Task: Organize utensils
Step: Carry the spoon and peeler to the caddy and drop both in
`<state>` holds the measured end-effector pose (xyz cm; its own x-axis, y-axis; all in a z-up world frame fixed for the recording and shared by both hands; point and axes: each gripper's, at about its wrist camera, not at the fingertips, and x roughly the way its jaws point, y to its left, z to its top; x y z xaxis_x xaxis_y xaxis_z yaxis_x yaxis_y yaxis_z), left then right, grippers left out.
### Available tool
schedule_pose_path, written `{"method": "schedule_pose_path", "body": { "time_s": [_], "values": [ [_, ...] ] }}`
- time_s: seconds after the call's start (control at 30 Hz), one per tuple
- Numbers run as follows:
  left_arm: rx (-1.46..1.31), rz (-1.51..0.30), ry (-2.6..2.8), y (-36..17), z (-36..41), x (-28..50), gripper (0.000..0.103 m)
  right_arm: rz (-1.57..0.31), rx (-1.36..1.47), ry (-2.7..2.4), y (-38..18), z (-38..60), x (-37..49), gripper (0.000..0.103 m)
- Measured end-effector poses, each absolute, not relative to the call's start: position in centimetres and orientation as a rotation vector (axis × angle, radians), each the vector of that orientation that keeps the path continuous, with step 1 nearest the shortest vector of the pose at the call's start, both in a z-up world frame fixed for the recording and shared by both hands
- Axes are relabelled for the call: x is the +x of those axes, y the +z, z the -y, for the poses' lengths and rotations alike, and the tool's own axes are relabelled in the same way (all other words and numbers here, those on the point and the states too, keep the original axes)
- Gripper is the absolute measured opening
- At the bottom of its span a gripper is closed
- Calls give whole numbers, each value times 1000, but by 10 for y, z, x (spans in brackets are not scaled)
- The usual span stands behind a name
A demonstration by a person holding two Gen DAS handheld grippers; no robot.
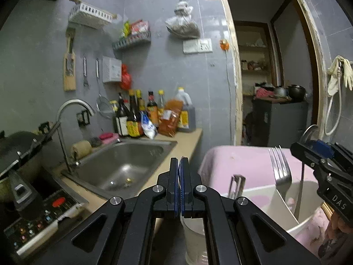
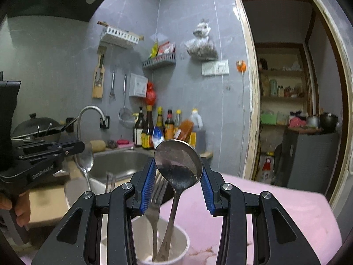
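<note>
Grey tiled kitchen wall backs a pink-covered table [image 2: 253, 209]. Right gripper [image 2: 176, 176] grips a big spoon [image 2: 178, 163] by its bowl, handle down in the white cup [image 2: 176, 249] at six o'clock beside a fork [image 2: 154, 201]. Left gripper [image 1: 181, 176] pinches a second spoon [image 2: 85, 156] for sorting.

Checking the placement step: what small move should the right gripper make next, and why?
Probably open the right gripper: its pads clasp the bowl of the big spoon, and the handle already stands in the white cup beside the fork.
</note>
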<state>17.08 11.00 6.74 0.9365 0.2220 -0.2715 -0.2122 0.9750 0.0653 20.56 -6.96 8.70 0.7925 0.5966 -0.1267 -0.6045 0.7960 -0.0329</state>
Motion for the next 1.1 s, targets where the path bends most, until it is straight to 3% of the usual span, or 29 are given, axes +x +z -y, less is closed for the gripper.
{"method": "schedule_pose_path", "body": {
  "time_s": [0.5, 0.63, 0.73, 0.8, 0.87, 0.93, 1.1],
  "values": [
    [-133, -342, 9, 78, -115, 163, 4, -196, -65, 679, 75, 72, 202, 39],
    [-147, -315, -8, 88, -115, 156, 9, -174, -40, 681, 80, 77, 195, 47],
    [-151, -292, -19, 95, -112, 152, 20, -147, -24, 671, 87, 84, 189, 53],
    [-161, -272, -32, 99, -110, 149, 38, -130, -14, 657, 94, 91, 185, 58],
    [-172, -249, -43, 103, -106, 146, 40, -113, -6, 632, 100, 101, 180, 71],
    [-167, -238, -54, 108, -100, 144, 42, -90, 1, 601, 106, 112, 174, 75],
    [-141, -184, -79, 115, -75, 137, 70, -42, 2, 510, 118, 146, 160, 92]
  ]
}}
